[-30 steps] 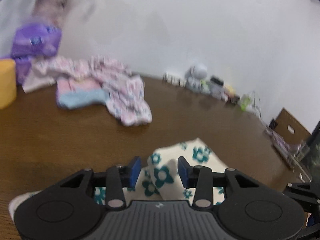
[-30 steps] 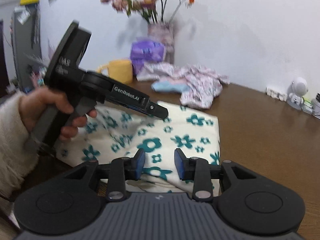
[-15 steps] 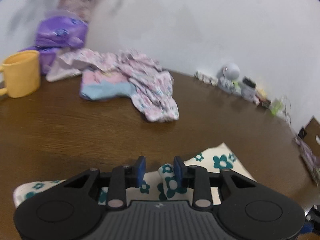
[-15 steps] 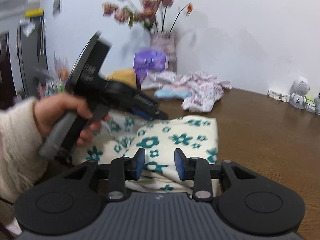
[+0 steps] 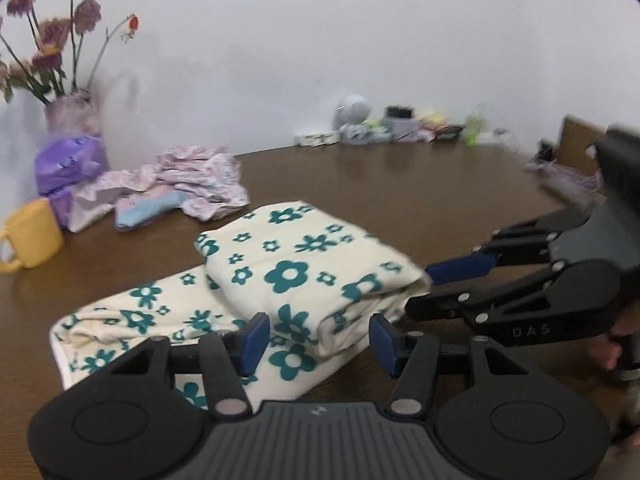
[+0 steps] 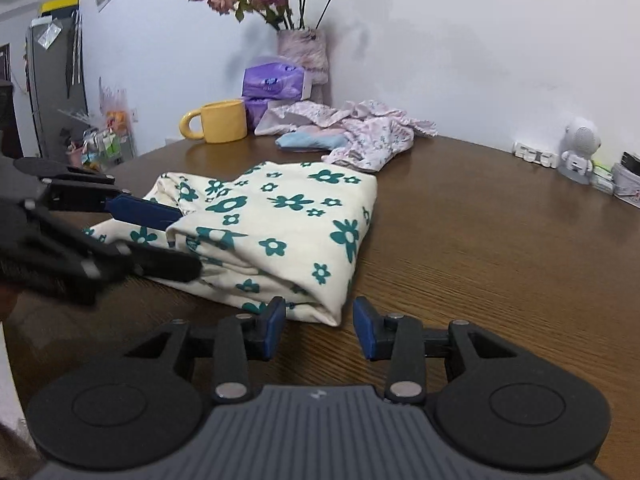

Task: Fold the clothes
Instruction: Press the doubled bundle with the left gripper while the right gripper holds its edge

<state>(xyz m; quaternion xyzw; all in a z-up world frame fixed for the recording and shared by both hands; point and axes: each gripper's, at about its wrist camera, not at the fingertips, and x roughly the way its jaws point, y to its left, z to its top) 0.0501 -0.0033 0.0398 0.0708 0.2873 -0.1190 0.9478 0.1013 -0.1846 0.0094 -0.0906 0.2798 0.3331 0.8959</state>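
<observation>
Left wrist view first: the left gripper (image 5: 318,340) sits low over the near edge of the cream cloth with teal flowers (image 5: 288,276), its blue-padded jaws spread wide and nothing between them. The cloth lies on the brown wooden table (image 5: 400,200), doubled over itself, a thick folded part on top and a flatter layer trailing out to the left beneath it. And there is the right gripper (image 5: 420,292), reaching in from the right, its fingers parted, one blue pad touching the right-hand edge of the fold.

Over to the right wrist view: the right gripper's own jaws stand apart too, just short of the near corner of the bundle, clamping nothing. From this side the left gripper shows at the left edge, one blue finger (image 6: 144,210) lying against the folded cloth's open end.

Behind the cloth, well apart, a heap of pink patterned clothes (image 6: 360,132) lies with a light blue piece tucked in it. A yellow mug (image 6: 218,122) stands near it, then purple tissue packs (image 6: 274,80) and a vase of dried flowers (image 6: 304,50) against the white wall. A small white robot figure (image 6: 578,152) stands at the table's far right edge.
</observation>
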